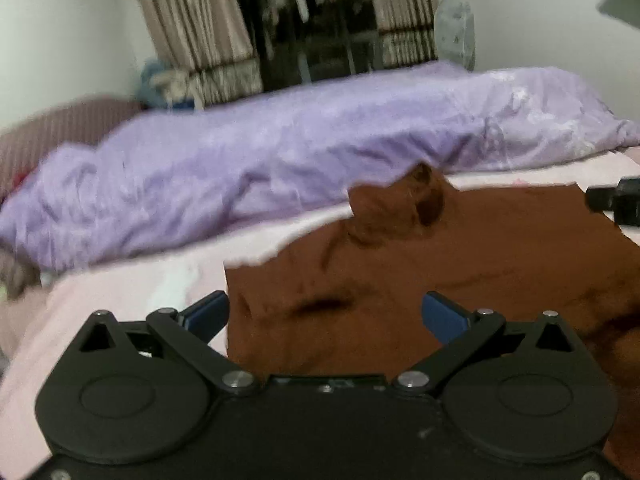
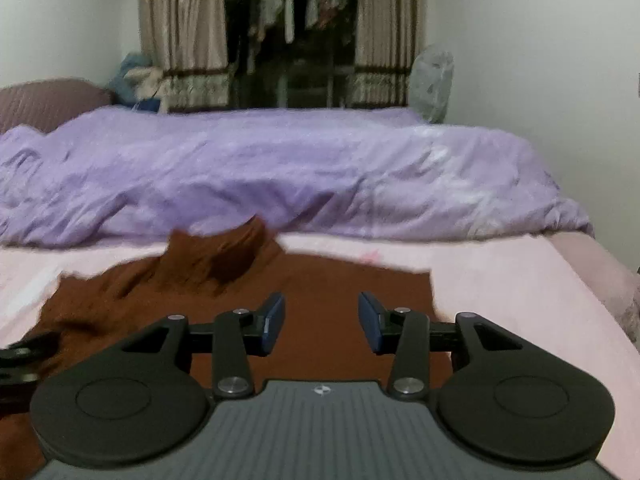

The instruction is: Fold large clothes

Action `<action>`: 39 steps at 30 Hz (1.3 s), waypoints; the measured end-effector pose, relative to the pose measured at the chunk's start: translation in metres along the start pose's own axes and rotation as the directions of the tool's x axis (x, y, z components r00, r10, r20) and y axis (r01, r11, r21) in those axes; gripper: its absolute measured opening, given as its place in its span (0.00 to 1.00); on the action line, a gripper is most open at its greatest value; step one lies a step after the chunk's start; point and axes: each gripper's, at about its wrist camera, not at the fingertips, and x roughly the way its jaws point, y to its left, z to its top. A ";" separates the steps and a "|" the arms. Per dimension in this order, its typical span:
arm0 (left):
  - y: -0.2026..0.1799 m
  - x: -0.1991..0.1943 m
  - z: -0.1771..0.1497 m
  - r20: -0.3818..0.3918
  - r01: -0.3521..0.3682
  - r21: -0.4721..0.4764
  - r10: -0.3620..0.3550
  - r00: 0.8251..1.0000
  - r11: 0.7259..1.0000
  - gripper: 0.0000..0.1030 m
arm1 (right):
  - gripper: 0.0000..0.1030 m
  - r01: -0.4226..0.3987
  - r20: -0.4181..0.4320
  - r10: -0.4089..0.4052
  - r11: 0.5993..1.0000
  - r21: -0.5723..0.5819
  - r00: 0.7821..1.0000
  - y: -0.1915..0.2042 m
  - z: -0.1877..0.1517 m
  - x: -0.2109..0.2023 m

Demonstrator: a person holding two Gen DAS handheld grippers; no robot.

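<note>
Brown garment (image 1: 460, 264) is lying spread on the pink bedsheet (image 1: 120, 300), on the near side of the purple duvet (image 1: 260, 168), its far edge almost touching the duvet. A bunched lump, probably the collar or a sleeve, is sticking up at that far edge. The rest is lying mostly flat with a few wrinkles.

Left gripper (image 1: 326, 314) is hovering over the garment's left edge, jaws spread wide, nothing between them. Right gripper (image 2: 322, 322) is hovering over the garment's right part near its corner, jaws also apart and empty. Each gripper is showing at the edge of the other's view, so they are sitting near each other.

Handling guess: looks like soft, light knit, limp, no stiffness, so it is likely going to sag and drag on the sheet. Best grab points are likely the two near corners or side edges, pinching both layers. Frames are blurry, so the fabric texture is unclear.
</note>
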 end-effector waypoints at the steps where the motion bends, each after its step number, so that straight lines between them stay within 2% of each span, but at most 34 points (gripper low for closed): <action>1: -0.002 -0.004 -0.004 -0.007 -0.005 -0.005 0.005 1.000 1.000 1.00 | 0.49 -0.017 -0.004 0.017 1.000 0.005 1.000 0.003 -0.006 -0.008; 4: -0.007 -0.011 -0.019 -0.033 -0.051 -0.016 0.051 0.998 0.999 1.00 | 0.51 -0.007 -0.025 0.007 1.000 0.026 1.000 0.007 -0.022 -0.015; 6: -0.004 -0.004 -0.032 -0.081 -0.049 -0.054 0.045 0.996 0.997 1.00 | 0.52 0.025 -0.048 -0.024 0.999 0.021 0.999 0.008 -0.037 -0.009; 8: 0.000 0.008 -0.048 -0.129 -0.044 -0.069 0.035 0.991 0.997 1.00 | 0.52 0.048 -0.086 -0.045 0.999 0.025 0.995 0.004 -0.053 0.003; 12: 0.007 0.044 -0.086 -0.176 -0.079 -0.059 0.068 0.982 0.995 1.00 | 0.52 0.075 -0.180 -0.060 0.994 0.080 0.982 -0.007 -0.089 0.038; 14: 0.017 0.055 -0.104 -0.139 -0.025 -0.124 0.007 0.990 0.992 1.00 | 0.52 0.057 -0.112 -0.047 0.994 0.089 0.993 -0.010 -0.104 0.041; 16: 0.025 0.052 -0.104 -0.148 0.010 -0.156 -0.034 0.988 0.988 1.00 | 0.53 0.059 -0.108 -0.051 0.995 0.077 0.993 -0.007 -0.104 0.040; 18: 0.028 0.049 -0.102 -0.154 0.018 -0.155 -0.043 0.987 0.988 1.00 | 0.53 0.056 -0.112 -0.046 0.995 0.085 0.993 -0.007 -0.102 0.038; 20: 0.032 0.034 -0.096 -0.178 0.018 -0.169 -0.049 0.983 0.985 1.00 | 0.52 0.063 -0.123 -0.053 0.995 0.077 0.991 -0.004 -0.100 0.026; 22: 0.034 0.000 -0.091 -0.114 0.049 -0.167 -0.069 0.991 0.985 1.00 | 0.51 0.031 -0.102 -0.024 0.997 0.064 0.994 0.003 -0.098 0.005; 24: 0.027 -0.024 -0.097 -0.065 0.037 -0.078 -0.042 0.997 0.996 1.00 | 0.52 -0.035 -0.088 0.037 0.999 0.029 0.995 0.012 -0.102 -0.016; 26: 0.018 -0.032 -0.108 -0.079 -0.070 0.049 0.074 0.994 0.996 1.00 | 0.52 -0.064 -0.116 0.064 0.998 0.004 0.991 0.016 -0.110 -0.026; 27: 0.023 -0.031 -0.116 -0.098 -0.093 0.069 0.100 0.990 0.993 1.00 | 0.52 -0.066 -0.138 0.065 0.998 -0.002 0.988 0.014 -0.113 -0.026; 29: 0.041 -0.021 -0.133 -0.155 -0.093 0.051 0.100 0.983 0.994 1.00 | 0.52 -0.019 -0.198 0.018 1.000 0.000 0.980 0.000 -0.123 -0.018; 30: 0.052 -0.014 -0.143 -0.176 -0.097 0.038 0.103 0.979 0.994 1.00 | 0.56 -0.010 -0.201 0.012 1.000 0.013 0.980 -0.012 -0.129 -0.012; 32: 0.068 -0.011 -0.157 -0.112 -0.056 -0.011 0.055 0.992 0.998 1.00 | 0.59 -0.028 -0.131 0.029 1.000 0.014 0.991 -0.032 -0.138 -0.009; 34: 0.074 -0.013 -0.155 -0.121 -0.036 -0.056 0.029 0.992 0.998 1.00 | 0.59 -0.034 -0.141 0.037 0.999 0.028 0.989 -0.036 -0.133 -0.012; 36: 0.075 -0.021 -0.154 -0.118 -0.045 -0.020 0.043 0.992 0.999 1.00 | 0.59 0.064 -0.149 -0.068 0.997 -0.035 0.986 -0.037 -0.128 -0.017; 38: 0.077 -0.027 -0.158 -0.117 -0.107 0.065 0.114 0.987 0.992 1.00 | 0.61 0.196 -0.165 -0.209 0.976 -0.095 0.964 -0.049 -0.131 -0.016; 39: 0.081 -0.027 -0.162 -0.128 -0.130 0.100 0.142 0.982 0.987 1.00 | 0.67 0.215 -0.170 -0.223 0.974 -0.065 0.960 -0.067 -0.132 -0.016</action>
